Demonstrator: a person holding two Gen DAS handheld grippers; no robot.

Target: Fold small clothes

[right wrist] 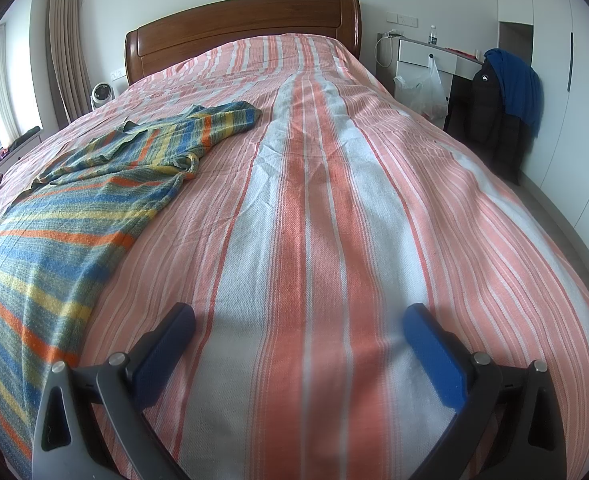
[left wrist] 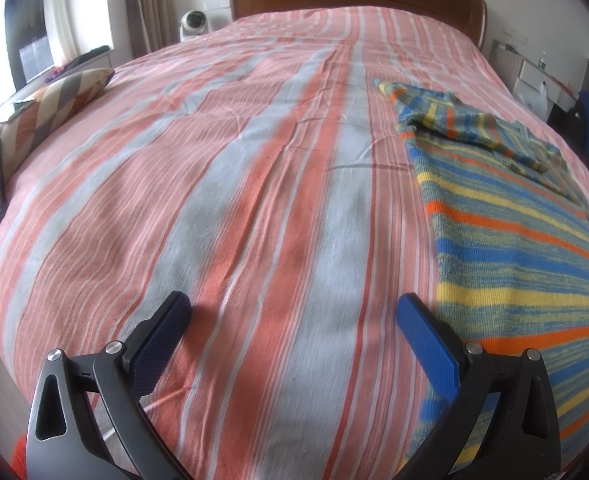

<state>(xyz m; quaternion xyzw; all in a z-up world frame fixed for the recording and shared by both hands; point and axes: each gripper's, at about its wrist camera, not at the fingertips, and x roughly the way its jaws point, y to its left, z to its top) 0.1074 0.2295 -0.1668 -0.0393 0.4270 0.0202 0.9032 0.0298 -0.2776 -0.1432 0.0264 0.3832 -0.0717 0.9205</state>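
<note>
Meanwhile both tongs, left and right, hover spread wide and empty above the pink-striped bed, flanking the blue-yellow-orange striped knit garment.

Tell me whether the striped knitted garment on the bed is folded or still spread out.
Not folded: the blue, yellow and orange striped knitted garment lies mostly spread on the bed, its upper part rumpled and bunched.
</note>
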